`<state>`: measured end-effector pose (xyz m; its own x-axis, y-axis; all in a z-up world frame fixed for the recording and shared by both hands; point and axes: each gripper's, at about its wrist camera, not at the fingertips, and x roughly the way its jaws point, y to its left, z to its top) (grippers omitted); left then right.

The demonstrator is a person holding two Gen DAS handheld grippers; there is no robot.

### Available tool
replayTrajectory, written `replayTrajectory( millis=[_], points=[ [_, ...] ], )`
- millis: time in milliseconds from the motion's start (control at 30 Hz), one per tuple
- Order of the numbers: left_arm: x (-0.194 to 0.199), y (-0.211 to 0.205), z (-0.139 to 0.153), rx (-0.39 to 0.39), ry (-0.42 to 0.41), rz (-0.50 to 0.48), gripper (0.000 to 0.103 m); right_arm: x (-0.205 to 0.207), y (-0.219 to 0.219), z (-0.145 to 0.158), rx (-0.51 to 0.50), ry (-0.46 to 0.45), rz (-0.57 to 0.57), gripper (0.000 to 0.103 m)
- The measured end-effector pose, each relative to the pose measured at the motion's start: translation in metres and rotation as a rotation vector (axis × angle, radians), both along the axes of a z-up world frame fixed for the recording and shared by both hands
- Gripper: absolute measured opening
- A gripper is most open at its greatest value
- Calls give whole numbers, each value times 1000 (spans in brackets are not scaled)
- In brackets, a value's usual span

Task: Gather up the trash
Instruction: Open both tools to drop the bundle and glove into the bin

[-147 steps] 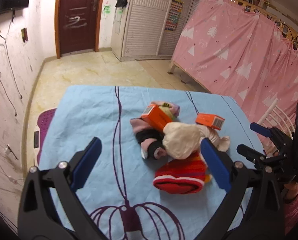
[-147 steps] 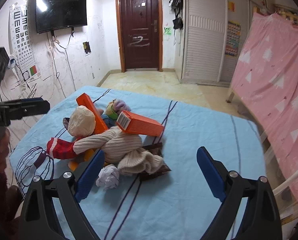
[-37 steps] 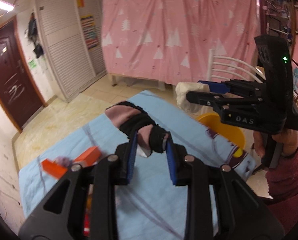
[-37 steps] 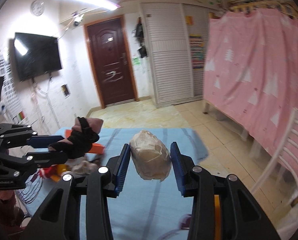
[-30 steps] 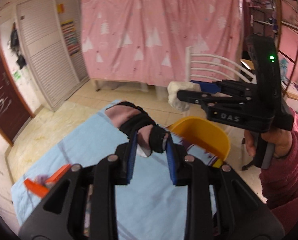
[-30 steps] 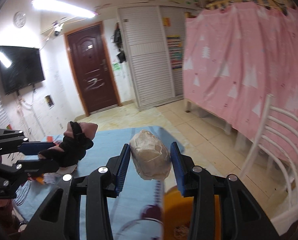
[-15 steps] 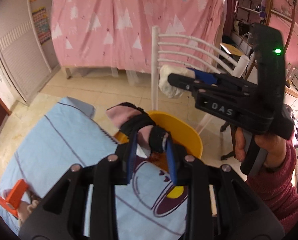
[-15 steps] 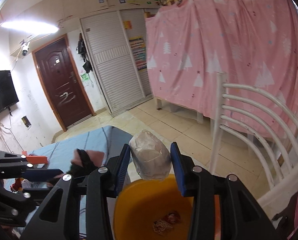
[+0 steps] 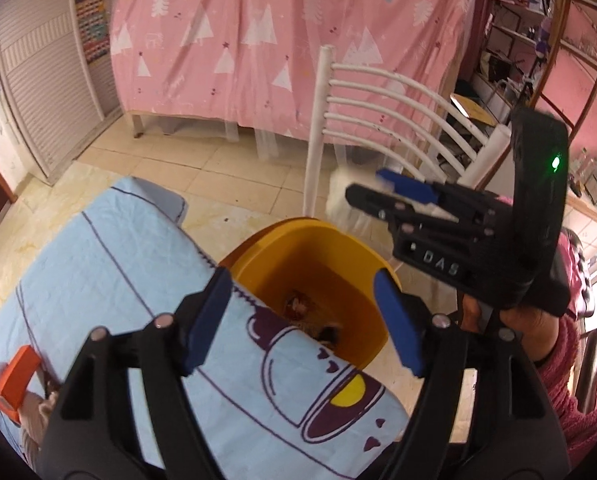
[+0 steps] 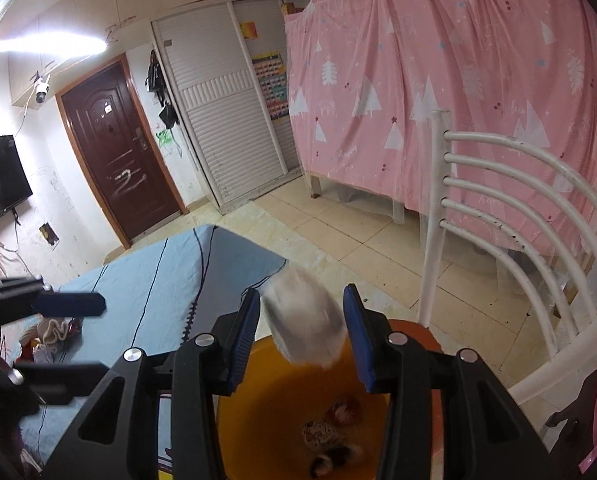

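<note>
Nearest, at the left gripper [image 9: 302, 292]: jaws spread wide, gripping nothing, poised over the yellow bin [image 9: 266, 236] just past the tabletop [image 9: 118, 272] edge. At the right gripper [image 10: 301, 296]: jaws parted too, with a pale paper wad [image 10: 302, 328] loose between the pads, blurred, apparently clear of both and directly above the bin's mouth. Likely to land inside among the scraps [image 10: 326, 428] already lying there.

Could yet clip the near rim and bounce to the floor [image 10: 338, 240] if let go off-centre, or catch on a pad and swing aside. Worth minding the two tools on the way out as well: close together over one opening, so easy to knock.

Tight on the far side, with the white chair [image 10: 498, 208] just beside the bin. Open floor beyond, up to the pink curtain [image 10: 438, 100]. Clearest retreat back over the tabletop, toward the orange box [image 9: 14, 376] and other clutter at its far end.
</note>
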<state>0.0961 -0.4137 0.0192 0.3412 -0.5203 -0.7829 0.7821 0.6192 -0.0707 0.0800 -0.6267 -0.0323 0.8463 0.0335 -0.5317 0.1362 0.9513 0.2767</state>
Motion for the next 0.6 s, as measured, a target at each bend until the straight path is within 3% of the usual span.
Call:
replayTrajectory(
  millis=[100, 167, 600],
  points=[
    [1, 13, 7, -24, -1, 23, 71, 5, 5, 2, -12, 7, 4, 51],
    [0, 21, 12, -37, -7, 33, 71, 6, 8, 3, -10, 5, 10, 54],
    [-4, 85, 35, -106, -36, 115, 74, 26, 66, 28, -30, -8, 134, 55]
  ],
)
